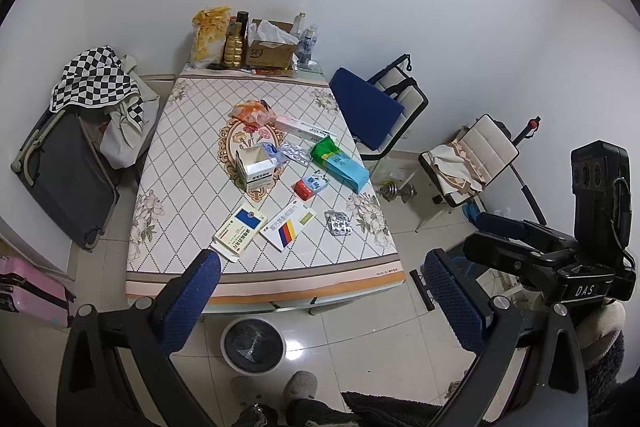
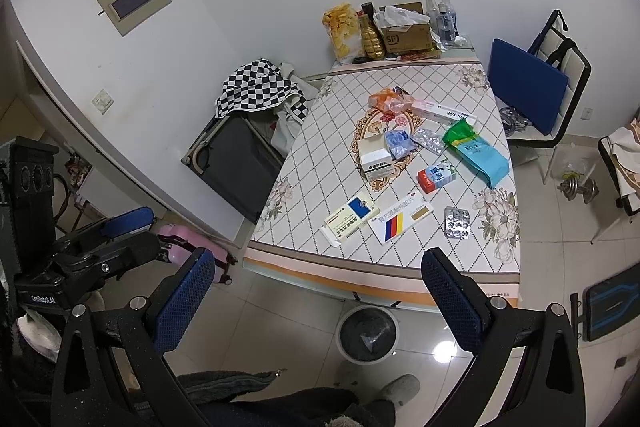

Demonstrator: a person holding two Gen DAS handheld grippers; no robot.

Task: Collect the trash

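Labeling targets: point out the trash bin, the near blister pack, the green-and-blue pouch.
trash bin (image 1: 253,347), left wrist view, dark liner inside.
blister pack (image 2: 456,222), right wrist view, foil middle.
green-and-blue pouch (image 1: 345,169), left wrist view, blue body.

Lots of pattern and colour on this table

The tablecloth (image 1: 188,163) is white with a grey diamond grid, floral corners and an orange hem. One box (image 1: 241,231) is cream with a blue square, the flat box (image 1: 287,227) has blue-red-yellow stripes, the pouch (image 1: 340,163) goes green to teal. Bin (image 1: 254,347) is white, black liner.

Glossy tile floor (image 1: 360,359); foil blister pack (image 1: 338,223).
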